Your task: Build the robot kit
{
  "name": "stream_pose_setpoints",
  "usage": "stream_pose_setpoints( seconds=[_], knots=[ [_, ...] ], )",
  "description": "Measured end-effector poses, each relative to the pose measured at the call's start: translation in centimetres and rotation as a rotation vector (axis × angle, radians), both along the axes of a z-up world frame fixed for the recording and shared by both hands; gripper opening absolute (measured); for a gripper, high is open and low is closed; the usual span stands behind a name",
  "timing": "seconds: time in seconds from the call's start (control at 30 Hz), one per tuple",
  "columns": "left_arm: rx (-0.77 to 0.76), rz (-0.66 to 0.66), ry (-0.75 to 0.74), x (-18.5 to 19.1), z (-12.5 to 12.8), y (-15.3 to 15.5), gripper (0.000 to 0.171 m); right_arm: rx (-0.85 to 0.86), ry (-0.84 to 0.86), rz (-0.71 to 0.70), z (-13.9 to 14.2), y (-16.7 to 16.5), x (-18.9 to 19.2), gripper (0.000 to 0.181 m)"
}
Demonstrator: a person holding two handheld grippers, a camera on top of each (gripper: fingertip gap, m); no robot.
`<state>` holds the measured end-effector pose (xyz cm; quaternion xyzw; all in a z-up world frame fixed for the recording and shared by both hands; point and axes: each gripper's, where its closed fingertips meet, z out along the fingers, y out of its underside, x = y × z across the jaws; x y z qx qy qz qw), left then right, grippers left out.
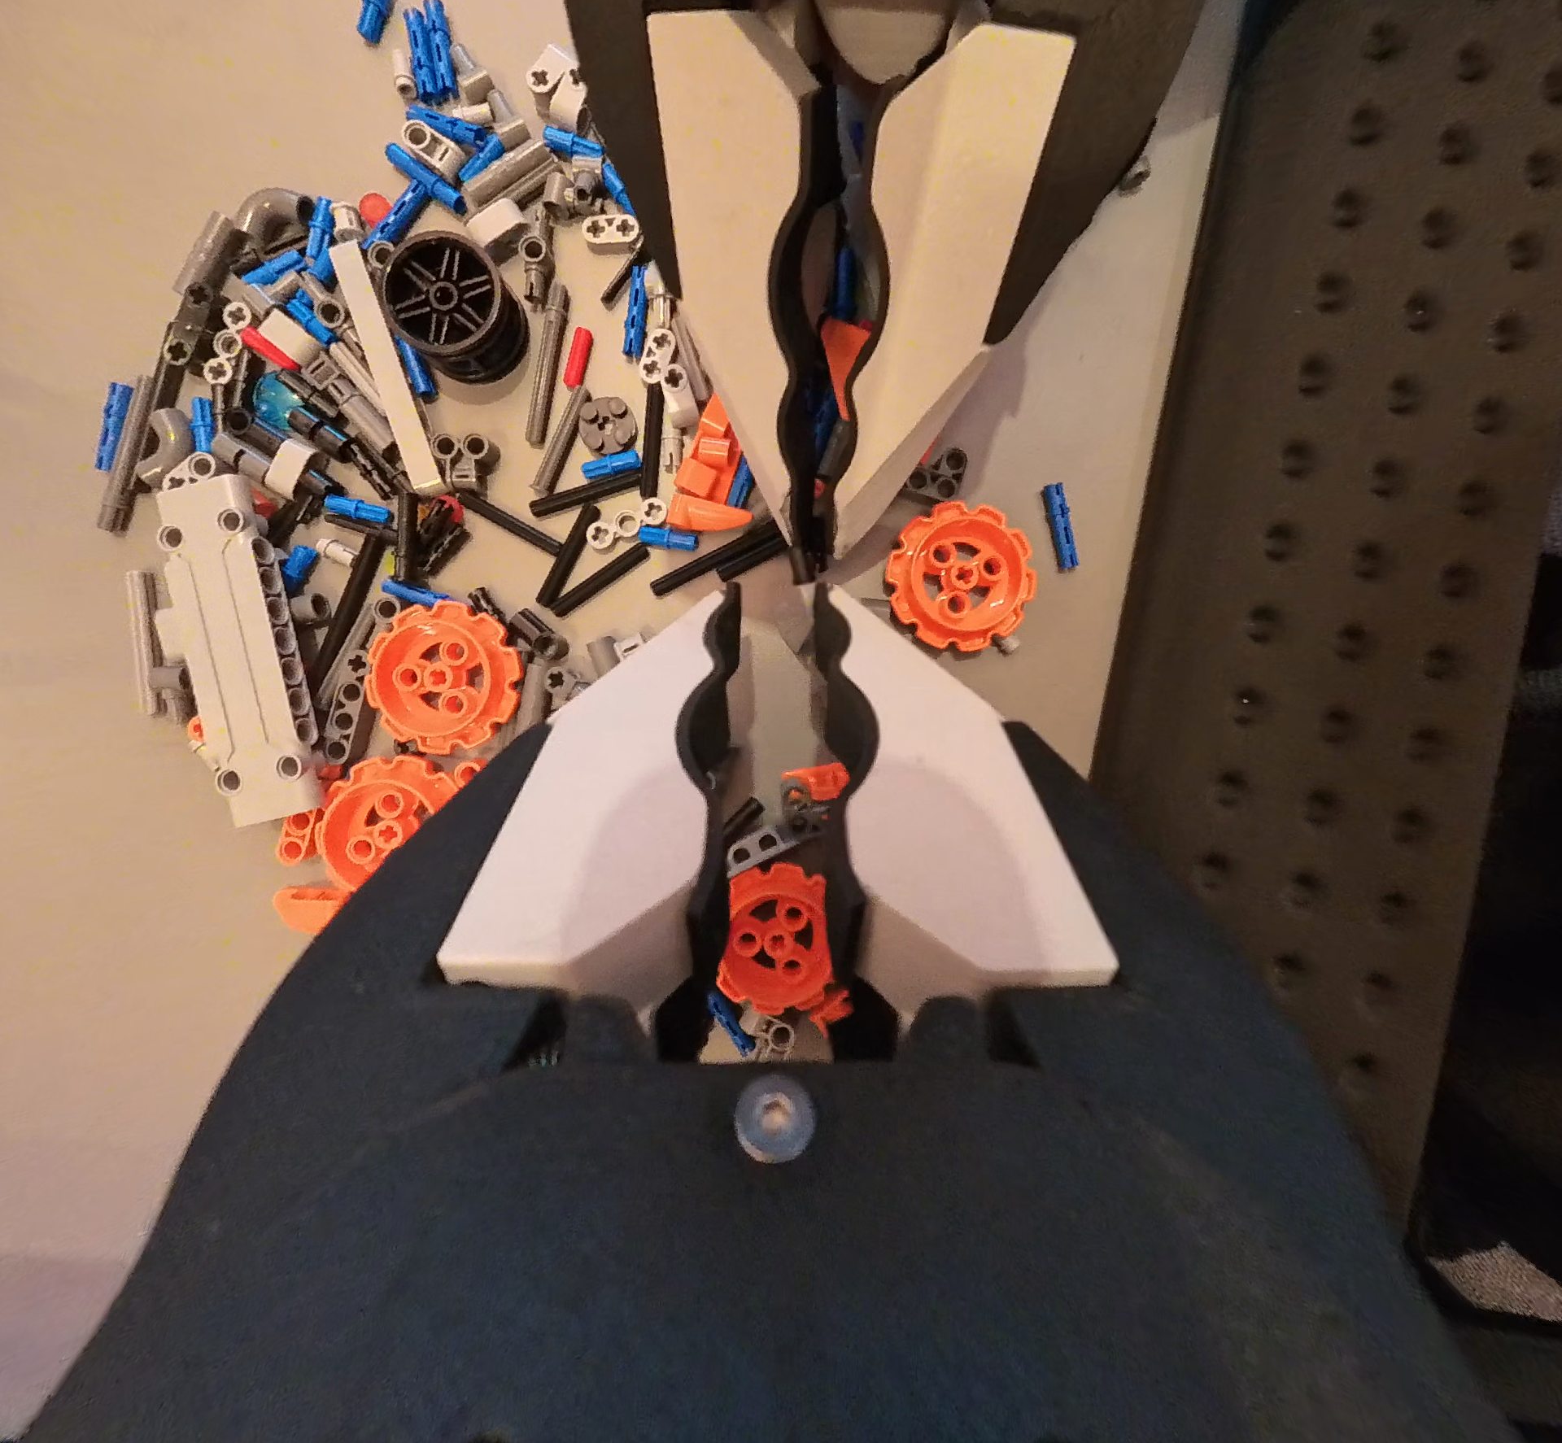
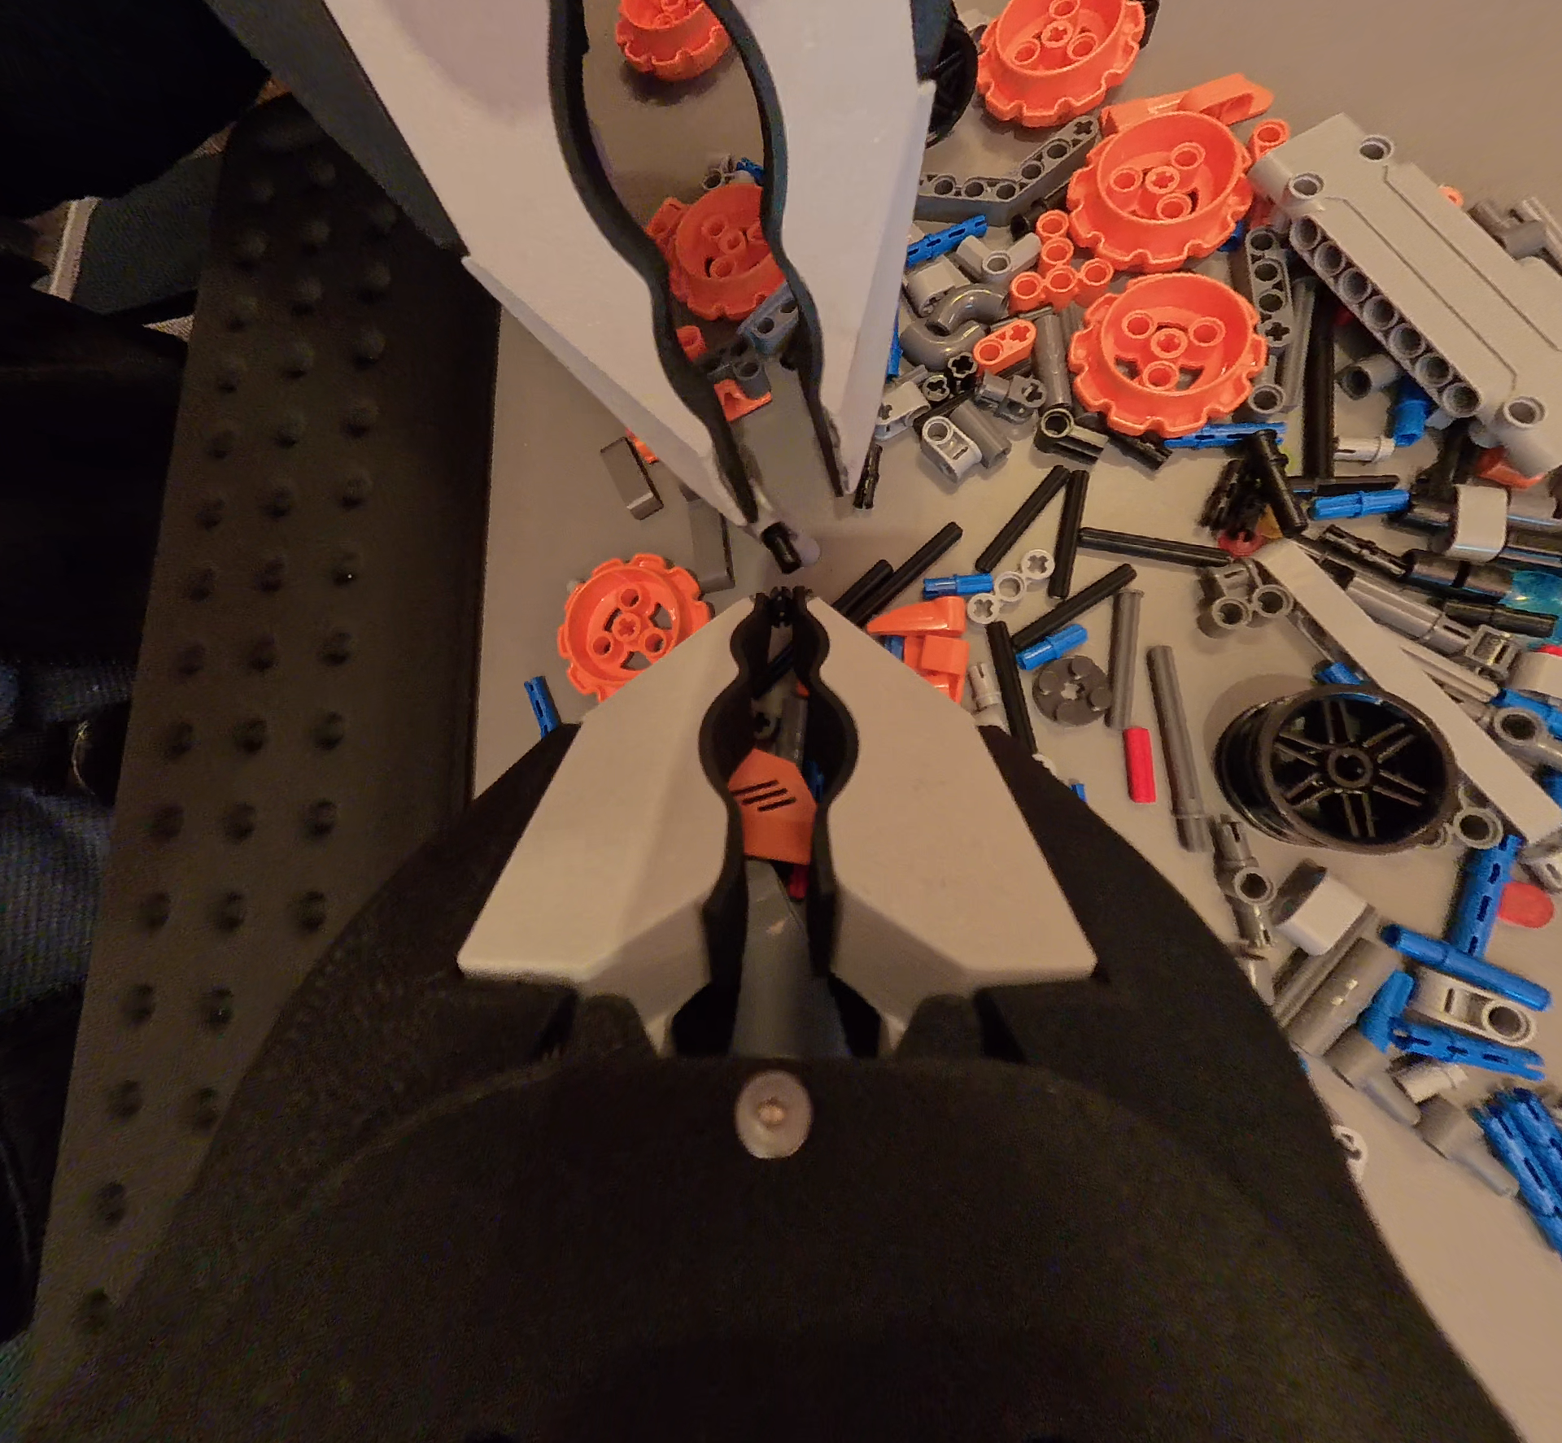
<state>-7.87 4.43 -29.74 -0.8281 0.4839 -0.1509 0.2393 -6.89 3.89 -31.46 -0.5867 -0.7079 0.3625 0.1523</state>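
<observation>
Above the table (image 2: 592, 507), both hand-held grippers (image 1: 776, 595) (image 2: 784, 600) clamp small black pins (image 2: 782, 543) tip-to-tip.

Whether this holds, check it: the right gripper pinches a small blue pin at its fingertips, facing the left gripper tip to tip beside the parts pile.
Not quite: the pin is black, not blue, as the right wrist view shows. The right gripper does pinch it at its fingertips, facing the left gripper tip to tip beside the parts pile.
</observation>
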Motion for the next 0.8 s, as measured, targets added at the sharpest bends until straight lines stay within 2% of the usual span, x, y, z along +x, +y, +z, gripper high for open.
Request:
stream_pose_setpoints(
  seconds=[0.23, 0.43, 0.6, 0.73, 0.8],
  knots=[
    [0.000, 0.019, -0.054, 0.0, -0.1, -0.5, 0.020, -0.001, 0.008, -0.003, 0.1, 0.0, -0.1, 0.002],
    [-0.009, 0.006, 0.001, -0.5, -1.3, -0.6, 0.001, -0.002, 0.016, -0.005, 0.2, 0.0, -0.3, 0.002],
    [0.016, 0.001, 0.018, -0.6, -0.6, -0.2, 0.000, -0.001, 0.019, -0.007, 0.4, 0.1, -0.2, 0.002],
    [0.052, -0.001, 0.135, -1.7, -2.0, -0.2, 0.023, 0.000, 0.022, -0.008, 0.5, 0.1, -0.1, 0.002],
    [0.103, -0.016, 0.165, -1.7, -2.2, 0.1, 0.028, 0.004, 0.021, -0.006, 0.5, 0.1, -0.1, 0.002]
  ],
)
